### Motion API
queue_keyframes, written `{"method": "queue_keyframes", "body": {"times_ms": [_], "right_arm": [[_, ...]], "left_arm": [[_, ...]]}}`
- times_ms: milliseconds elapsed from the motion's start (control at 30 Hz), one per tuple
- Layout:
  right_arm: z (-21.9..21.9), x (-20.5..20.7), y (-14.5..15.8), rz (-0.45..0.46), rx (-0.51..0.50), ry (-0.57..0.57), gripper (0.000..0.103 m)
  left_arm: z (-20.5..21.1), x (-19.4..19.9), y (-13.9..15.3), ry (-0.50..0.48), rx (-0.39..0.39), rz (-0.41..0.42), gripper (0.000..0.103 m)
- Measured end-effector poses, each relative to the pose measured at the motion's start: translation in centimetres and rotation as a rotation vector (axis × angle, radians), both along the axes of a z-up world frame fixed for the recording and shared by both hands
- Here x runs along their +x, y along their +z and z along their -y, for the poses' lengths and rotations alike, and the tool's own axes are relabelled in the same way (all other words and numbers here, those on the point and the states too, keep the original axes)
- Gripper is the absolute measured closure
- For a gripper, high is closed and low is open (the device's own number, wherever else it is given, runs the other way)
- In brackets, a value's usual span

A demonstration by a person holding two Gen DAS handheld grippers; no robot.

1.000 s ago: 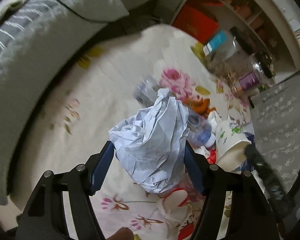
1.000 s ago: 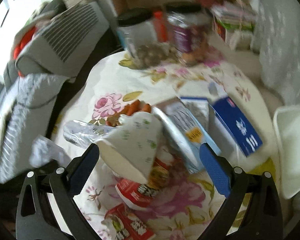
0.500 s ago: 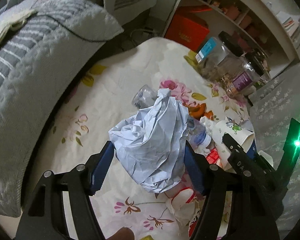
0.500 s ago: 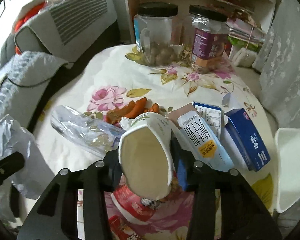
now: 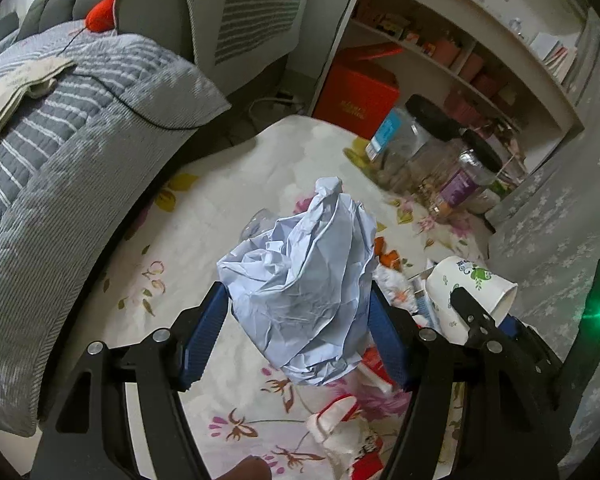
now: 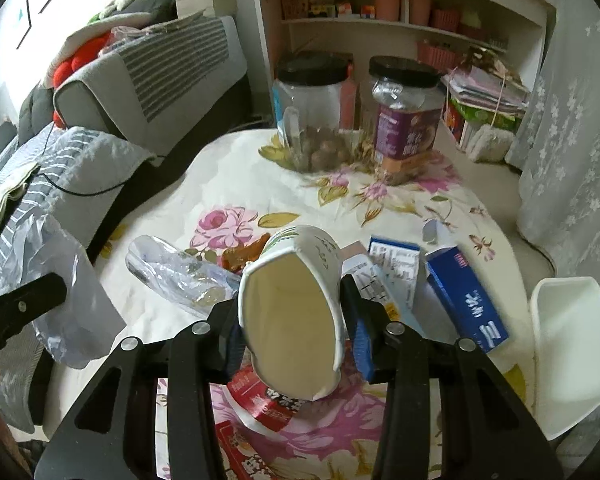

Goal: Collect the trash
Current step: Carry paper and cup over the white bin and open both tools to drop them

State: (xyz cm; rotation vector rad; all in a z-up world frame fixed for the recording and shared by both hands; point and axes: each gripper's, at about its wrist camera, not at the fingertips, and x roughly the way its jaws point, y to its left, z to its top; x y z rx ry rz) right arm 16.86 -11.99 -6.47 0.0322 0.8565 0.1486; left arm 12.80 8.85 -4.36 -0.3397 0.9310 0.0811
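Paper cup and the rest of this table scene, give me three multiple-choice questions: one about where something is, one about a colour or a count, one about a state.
1. Where is the paper cup?
A. Between the right claw's fingers
B. On the shelf
C. Inside the white bin

2. How many black-lidded jars stand at the table's far edge?
A. One
B. Two
C. Four

3. What state is the left claw in?
A. Open and empty
B. Shut on the crumpled plastic bag
C. Shut on a bottle

Answers: 1 A, the blue pads press the cup's sides. 2 B, one jar holds nuts and the other jar has a purple label. 3 B, the bag sits squeezed between both pads.
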Motion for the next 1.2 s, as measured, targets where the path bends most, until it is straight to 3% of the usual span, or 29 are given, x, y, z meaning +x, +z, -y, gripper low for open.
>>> {"method": "queue_keyframes", "body": {"times_ms": [367,667,1033,1200], "right_arm": [[5.3,-1.7,3.1,0.1,-0.001,-0.092,0.062],[10.5,-3.1,4.6,0.146,-0.028,-0.199,0.061],[19.4,-5.0,5.1,0.138,-0.042,-0.379,0.06],[24.5,-6.2,4.9,0.103,0.002,-0.485,0.059]], "left_arm": [[4.1,-0.2,0.9,-0.003,0.035,0.082,0.035],[9.1,-0.2,1.5,-0.074,0.042,0.127,0.035],[16.0,0.2,1.0,-0.175,0.047,0.125,0.035],[19.9,0.0,0.9,-0.25,0.043,0.125,0.035]]}}
